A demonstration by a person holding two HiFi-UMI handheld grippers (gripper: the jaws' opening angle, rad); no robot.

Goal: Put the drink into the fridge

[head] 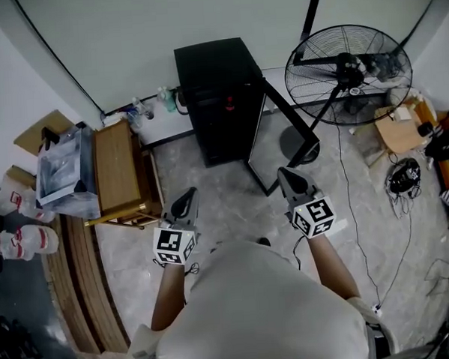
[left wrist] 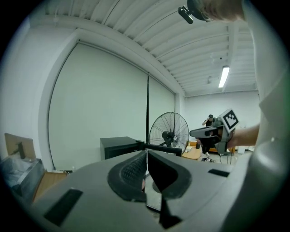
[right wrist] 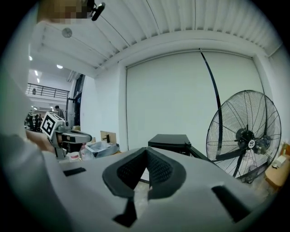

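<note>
Head view — black fridge (head: 218, 78) with door (head: 257, 139) swung open; left claw (head: 185, 203) and right claw (head: 294, 182) both pinched together, empty. Bottles (head: 150, 104) by wall (head: 164, 28) — fridge's contents unreadable.

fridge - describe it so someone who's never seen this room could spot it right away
Look along the pale back wall, in the gap between the wooden table at the left and the big round floor fan at the right. The fridge stands there on the floor. It is the only solid black, box-shaped cabinet, and its door is swung open toward the fan.
</note>
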